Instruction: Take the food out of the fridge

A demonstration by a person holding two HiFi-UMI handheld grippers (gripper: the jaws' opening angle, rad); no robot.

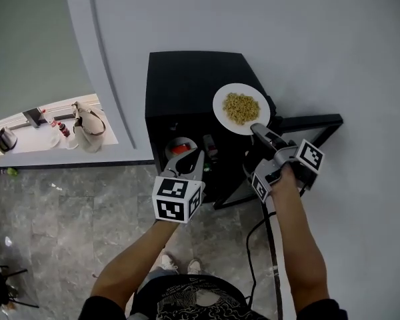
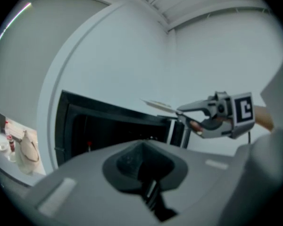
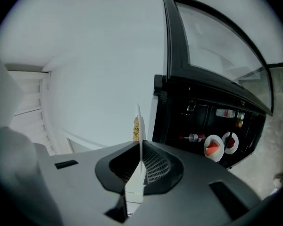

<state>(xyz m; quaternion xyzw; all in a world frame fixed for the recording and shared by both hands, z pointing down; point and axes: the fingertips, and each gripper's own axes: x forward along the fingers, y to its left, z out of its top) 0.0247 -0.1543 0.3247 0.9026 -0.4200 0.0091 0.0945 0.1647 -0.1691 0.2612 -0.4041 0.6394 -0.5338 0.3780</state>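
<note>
The right gripper (image 1: 257,129) had its fingers clamped on the near rim of the round white plate (image 1: 221,104) of yellow grains (image 1: 241,108), which reached away from them, roughly level, over the black fridge (image 1: 187,79) top. The left gripper (image 1: 189,162), fingers closed on nothing, pointed into the open fridge, nearer the small plate of red food (image 1: 180,149) inside.

A plain indoor room: a small black fridge (image 1: 187,85) by a pale wall (image 1: 287,39), a gray stone floor (image 1: 67,212), and a worktop (image 1: 33,141) with bottles (image 1: 61,128).

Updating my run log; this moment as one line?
right gripper: shut on plate, above fridge | left gripper: shut, empty | door: open | inside: two plates
</note>
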